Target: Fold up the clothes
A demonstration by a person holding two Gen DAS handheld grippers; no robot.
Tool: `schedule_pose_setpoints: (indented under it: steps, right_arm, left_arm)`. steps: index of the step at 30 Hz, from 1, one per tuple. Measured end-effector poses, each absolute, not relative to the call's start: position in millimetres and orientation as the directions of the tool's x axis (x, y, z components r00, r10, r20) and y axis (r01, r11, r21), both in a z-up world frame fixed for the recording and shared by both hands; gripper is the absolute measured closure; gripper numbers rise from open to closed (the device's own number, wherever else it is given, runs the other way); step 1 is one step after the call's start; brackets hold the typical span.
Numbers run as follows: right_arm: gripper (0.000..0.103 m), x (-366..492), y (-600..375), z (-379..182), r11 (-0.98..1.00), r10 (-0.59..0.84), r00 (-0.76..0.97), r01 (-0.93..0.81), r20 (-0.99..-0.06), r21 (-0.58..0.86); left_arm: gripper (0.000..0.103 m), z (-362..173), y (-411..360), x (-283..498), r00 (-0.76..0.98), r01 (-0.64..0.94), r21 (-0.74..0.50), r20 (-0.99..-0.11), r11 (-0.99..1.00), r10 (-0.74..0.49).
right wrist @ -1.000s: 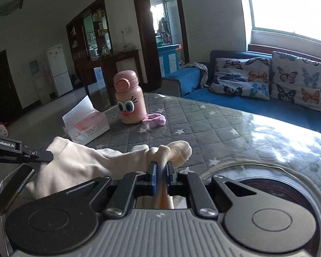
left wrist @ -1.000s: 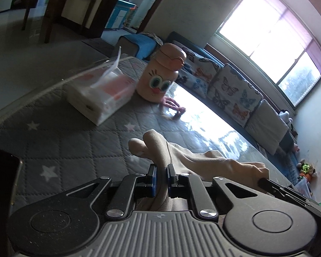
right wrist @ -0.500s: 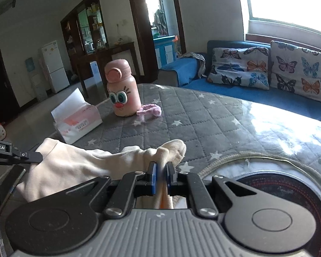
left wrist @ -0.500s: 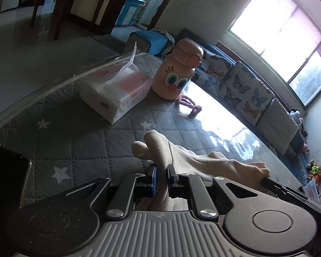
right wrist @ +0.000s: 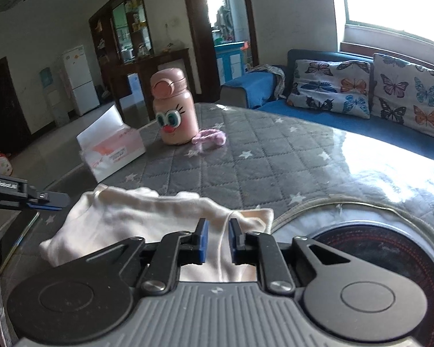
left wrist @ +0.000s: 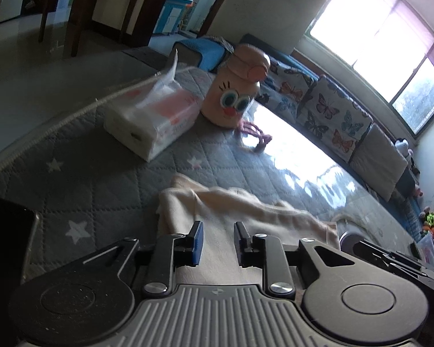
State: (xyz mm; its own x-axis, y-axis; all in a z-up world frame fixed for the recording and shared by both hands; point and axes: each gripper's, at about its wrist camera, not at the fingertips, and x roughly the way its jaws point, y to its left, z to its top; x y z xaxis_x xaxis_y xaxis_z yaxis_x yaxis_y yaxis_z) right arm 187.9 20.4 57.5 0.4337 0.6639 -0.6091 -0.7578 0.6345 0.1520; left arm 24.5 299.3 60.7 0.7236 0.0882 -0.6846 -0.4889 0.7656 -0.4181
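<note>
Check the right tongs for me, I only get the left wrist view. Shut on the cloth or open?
Observer: Open. The right tongs have their jaws apart, and a raised fold of the cream cotton garment runs between them.
Operator: What's right of the cloth? I only see a sliver there.
Observer: A black round glass disc with a red ring, set into the table. The garment's near corner stops short of it.
</note>
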Motion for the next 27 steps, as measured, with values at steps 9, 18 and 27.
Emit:
schedule_pose_setpoints:
  steps: [9,18,27]
  right_arm:
    - [0.074,160,27,39,0.566,0.655,0.363,-0.817,-0.663,0.112]
    - [0.062,143,22,30,0.553,0.638,0.353,-0.829,-0.684,0.088]
    - [0.043,125,12,32,0.555,0.635,0.373,-0.829,-0.676,0.064]
  left_arm:
    - [0.072,45,285,23,0.692,-0.487,-0.402,-0.719,0.775,0.062]
    - [0.052,46,270,16,0.679,-0.479,-0.352,-0.729,0.804,0.085]
    - [0.037,47,255,5,0.666,-0.476,-0.303,-0.738,0.825,0.113]
